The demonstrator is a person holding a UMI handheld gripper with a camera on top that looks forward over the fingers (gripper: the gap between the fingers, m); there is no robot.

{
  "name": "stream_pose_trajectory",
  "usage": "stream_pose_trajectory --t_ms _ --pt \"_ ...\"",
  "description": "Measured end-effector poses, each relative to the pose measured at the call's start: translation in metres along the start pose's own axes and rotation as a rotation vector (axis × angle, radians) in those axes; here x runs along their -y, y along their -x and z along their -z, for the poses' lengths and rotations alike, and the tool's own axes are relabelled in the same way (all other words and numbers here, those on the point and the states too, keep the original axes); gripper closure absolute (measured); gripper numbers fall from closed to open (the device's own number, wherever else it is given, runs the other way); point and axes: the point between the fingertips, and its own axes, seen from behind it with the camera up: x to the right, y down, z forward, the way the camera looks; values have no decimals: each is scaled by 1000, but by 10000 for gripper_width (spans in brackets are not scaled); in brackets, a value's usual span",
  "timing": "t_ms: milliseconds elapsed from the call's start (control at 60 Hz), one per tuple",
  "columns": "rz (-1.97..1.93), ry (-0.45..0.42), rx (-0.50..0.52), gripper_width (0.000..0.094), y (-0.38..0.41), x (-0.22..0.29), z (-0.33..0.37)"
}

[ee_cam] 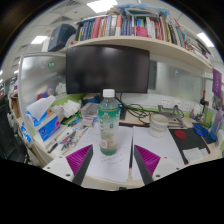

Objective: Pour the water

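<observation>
hand-held gripper (108, 163) open, water bottle (109, 122) standing between its fingers

text: none legible | bottle (109, 122) label: unreadable | book spines (135, 25): unreadable

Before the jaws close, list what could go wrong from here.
1. The clear plastic water bottle with a white cap is tall and narrow and stands between the open jaws of the gripper; an off-centre squeeze could tip it.
2. White paper sheets lie under and beside it, so spilled water would likely soak them.
3. The clear glass cup sits apart, behind; carrying over risks drips.
</observation>
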Motion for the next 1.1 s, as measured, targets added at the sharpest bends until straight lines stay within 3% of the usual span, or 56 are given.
stream_pose_trajectory --t_ms 250,300,383,567,650,800,950,1100 --pt "-32 -62 -126 90 5 23 -107" --pt "-40 -79 -123 162 7 25 -118" --pt "-22 -112 -129 362 7 29 -129" --pt "-12 -139 -121 471 6 36 -137" --pt "-2 -136 -105 625 8 35 -139" --pt "-35 -127 -93 634 4 41 -149" --pt "-320 -111 -24 635 -3 74 -154" --pt "-775 -83 142 636 -23 123 -157"
